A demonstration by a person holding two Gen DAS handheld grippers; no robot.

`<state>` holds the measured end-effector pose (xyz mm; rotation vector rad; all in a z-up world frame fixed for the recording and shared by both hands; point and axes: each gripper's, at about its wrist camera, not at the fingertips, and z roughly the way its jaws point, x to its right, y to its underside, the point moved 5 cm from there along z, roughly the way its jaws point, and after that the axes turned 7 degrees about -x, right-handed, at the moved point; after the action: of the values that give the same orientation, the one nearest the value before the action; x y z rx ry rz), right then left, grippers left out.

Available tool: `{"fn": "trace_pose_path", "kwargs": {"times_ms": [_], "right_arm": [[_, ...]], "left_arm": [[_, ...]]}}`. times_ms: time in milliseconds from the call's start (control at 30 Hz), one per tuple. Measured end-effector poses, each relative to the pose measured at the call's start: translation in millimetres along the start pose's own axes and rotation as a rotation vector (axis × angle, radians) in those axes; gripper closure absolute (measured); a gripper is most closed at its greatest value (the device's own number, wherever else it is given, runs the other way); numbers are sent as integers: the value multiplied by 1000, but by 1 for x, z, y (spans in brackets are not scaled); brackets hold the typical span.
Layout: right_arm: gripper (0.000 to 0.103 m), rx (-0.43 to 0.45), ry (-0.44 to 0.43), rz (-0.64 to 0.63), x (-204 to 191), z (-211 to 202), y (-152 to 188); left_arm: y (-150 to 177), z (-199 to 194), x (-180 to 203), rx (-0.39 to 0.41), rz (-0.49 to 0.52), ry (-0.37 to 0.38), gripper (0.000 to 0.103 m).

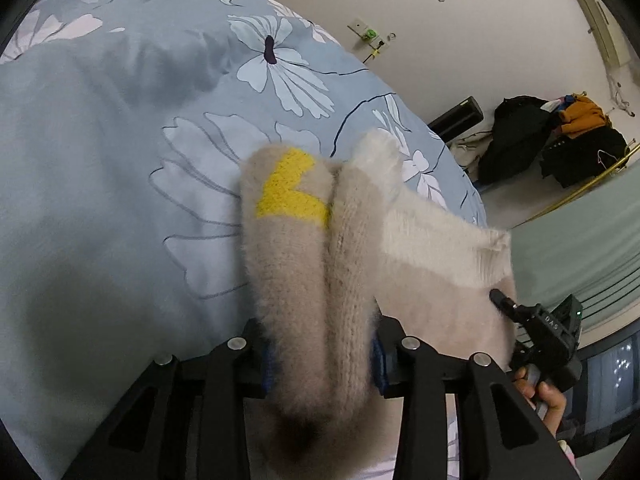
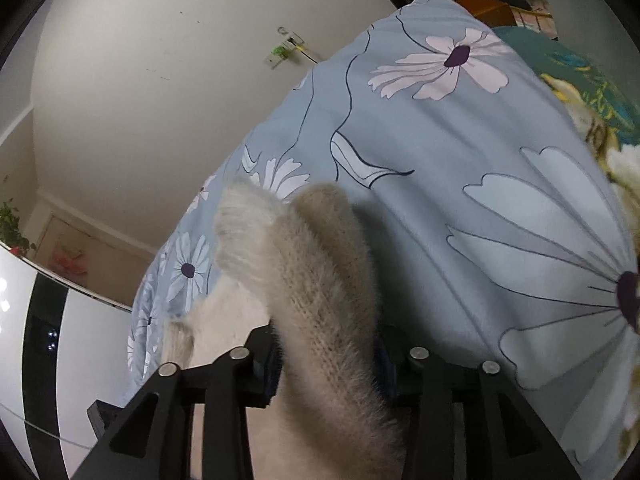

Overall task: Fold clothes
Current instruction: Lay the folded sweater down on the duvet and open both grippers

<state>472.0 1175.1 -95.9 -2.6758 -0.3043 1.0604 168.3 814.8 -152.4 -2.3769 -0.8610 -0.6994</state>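
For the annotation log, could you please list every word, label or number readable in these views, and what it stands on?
"DAS", roughly: small pale letters on the right tongs' black body; too blurred to be sure.
Yellow patch on the fuzzy beige sweater: a shape, not legible text.
Nothing else is readable.

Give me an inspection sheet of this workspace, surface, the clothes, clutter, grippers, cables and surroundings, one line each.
Surface: bed with a blue floral duvet, lightly rumpled.
Job's things: one fuzzy beige and cream sweater with a yellow patch, bunched and lifted over the duvet.
Clutter: pile of dark and orange clothes on a rack past the bed.
Grippers: left gripper shut on a sweater fold; right gripper shut on another fold, and seen from the left wrist at the sweater's edge.
Cables: a thin yellow lead hangs from the wall socket.
Surroundings: plain white wall; potted plant beside it.
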Motion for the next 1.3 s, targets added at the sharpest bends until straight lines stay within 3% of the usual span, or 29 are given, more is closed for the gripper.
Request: {"fn": "trace_pose_path", "kwargs": {"times_ms": [133, 267, 333, 433, 500, 567, 633, 700, 833, 1133, 1200, 1300], "right_arm": [[56, 49, 58, -39, -4, -31, 0], [56, 122, 121, -144, -21, -61, -5], [56, 128, 134, -219, -38, -65, -3], [56, 64, 143, -348, -66, -44, 8], [56, 52, 173, -363, -63, -32, 10], [56, 39, 204, -378, -61, -20, 12], [57, 26, 234, -394, -58, -8, 13], [60, 20, 252, -347, -45, 0, 8], [63, 13, 263, -276, -28, 7, 1], [59, 5, 219, -359, -46, -33, 45], [59, 4, 209, -377, -50, -42, 55], [58, -2, 199, -403, -55, -53, 70]], "left_arm": [[8, -24, 4, 32, 25, -83, 59], [9, -52, 37, 153, 153, -176, 56], [12, -47, 59, 146, 223, -160, 52], [18, -24, 62, 111, 277, -211, 52], [22, -8, 63, 88, 314, -245, 52], [23, 0, 46, 56, 265, -223, 52], [19, -4, 30, 44, 186, -134, 52], [15, -6, 23, 51, 159, -92, 52], [20, 1, 28, 42, 207, -162, 52], [58, -35, 45, 96, 196, -223, 52], [68, -38, 50, 81, 200, -211, 52], [77, -32, 49, 43, 209, -253, 52]]}}
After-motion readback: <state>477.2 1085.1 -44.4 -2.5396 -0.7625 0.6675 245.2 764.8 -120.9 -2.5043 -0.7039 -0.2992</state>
